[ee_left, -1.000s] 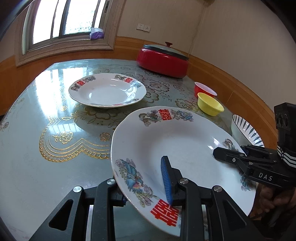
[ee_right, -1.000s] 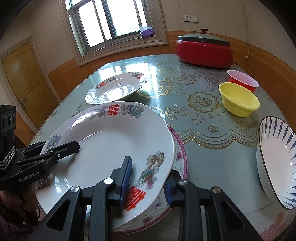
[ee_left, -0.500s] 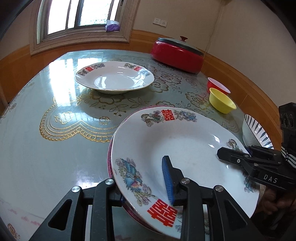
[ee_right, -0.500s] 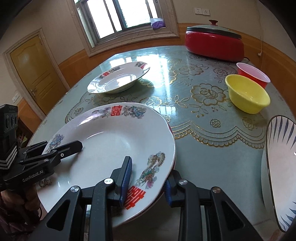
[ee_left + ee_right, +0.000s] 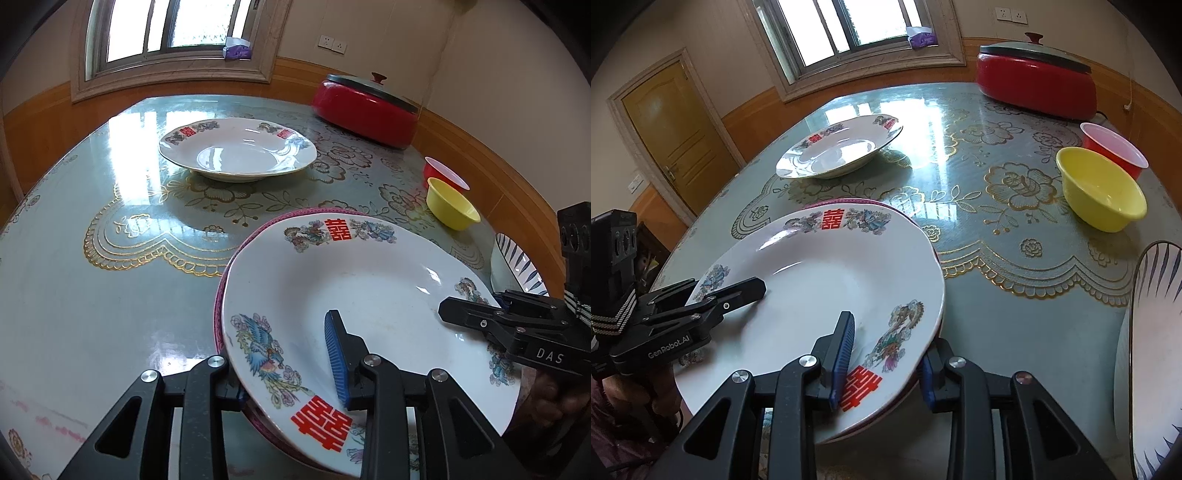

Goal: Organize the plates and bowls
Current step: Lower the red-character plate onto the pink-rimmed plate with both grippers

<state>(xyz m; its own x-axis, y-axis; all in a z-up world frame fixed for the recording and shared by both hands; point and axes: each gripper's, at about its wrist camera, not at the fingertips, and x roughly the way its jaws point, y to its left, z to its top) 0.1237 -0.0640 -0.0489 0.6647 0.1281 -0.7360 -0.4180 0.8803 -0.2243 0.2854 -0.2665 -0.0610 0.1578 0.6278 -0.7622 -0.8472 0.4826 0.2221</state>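
A white plate with red characters and bird prints lies on top of a pink-rimmed plate at the table's near edge. My left gripper straddles the white plate's near rim, one finger above and one below. My right gripper straddles the opposite rim the same way. Each gripper also shows in the other's view, the right one and the left one. A second white printed plate sits alone farther back.
A yellow bowl and a red bowl stand at the right. A blue-striped white bowl sits at the near right edge. A red lidded pot is at the back.
The white plate has come down with both grippers and now rests nested on the pink-rimmed plate. Both grippers still hold its rim.
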